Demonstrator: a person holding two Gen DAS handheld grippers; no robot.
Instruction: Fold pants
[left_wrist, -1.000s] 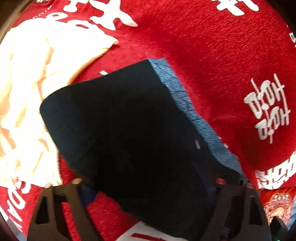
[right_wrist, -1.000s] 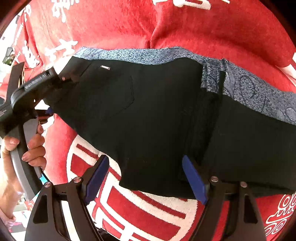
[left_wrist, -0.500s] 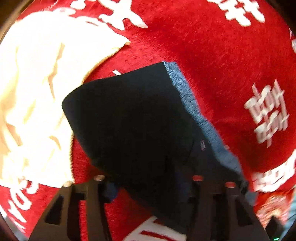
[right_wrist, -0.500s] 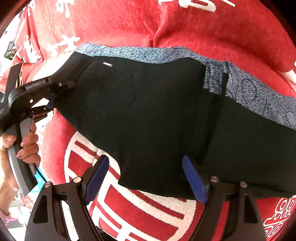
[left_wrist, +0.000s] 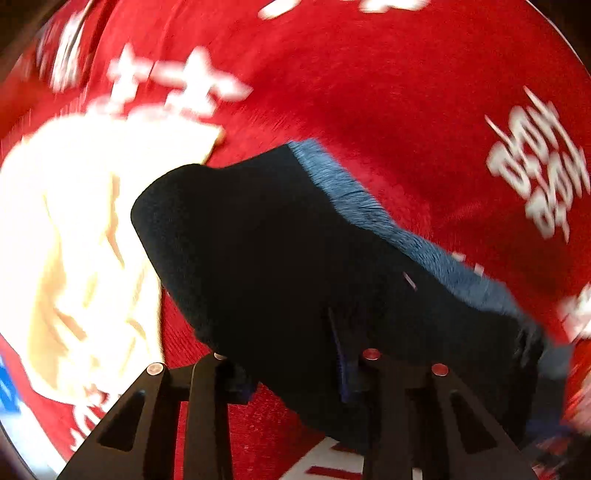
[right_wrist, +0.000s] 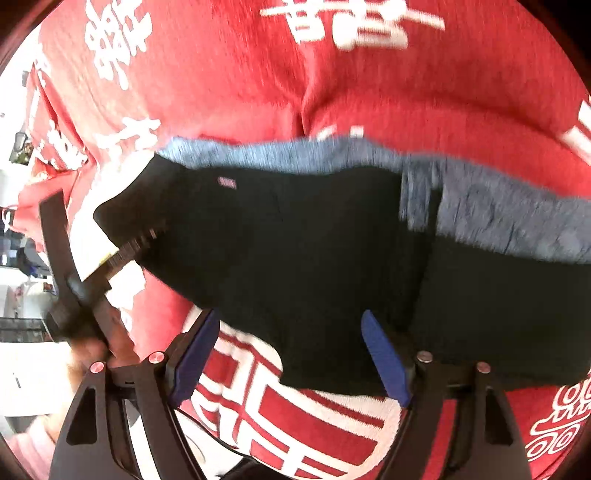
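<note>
Left wrist view blurs — left claw clamped on black pants, right claw agape.

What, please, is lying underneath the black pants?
The black pants lie on a red blanket with white characters; a red-and-white emblem emerges at their near edge. Anything beneath their middle is covered.

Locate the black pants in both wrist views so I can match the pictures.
Left wrist: the black pants fill the centre, running to lower right, near edge in the left tool.
Right wrist: they span the middle from left to right edge, hem between the right tool's fingers.
Shared landmark: the blue-grey waistband along the pants' far edge.
</note>
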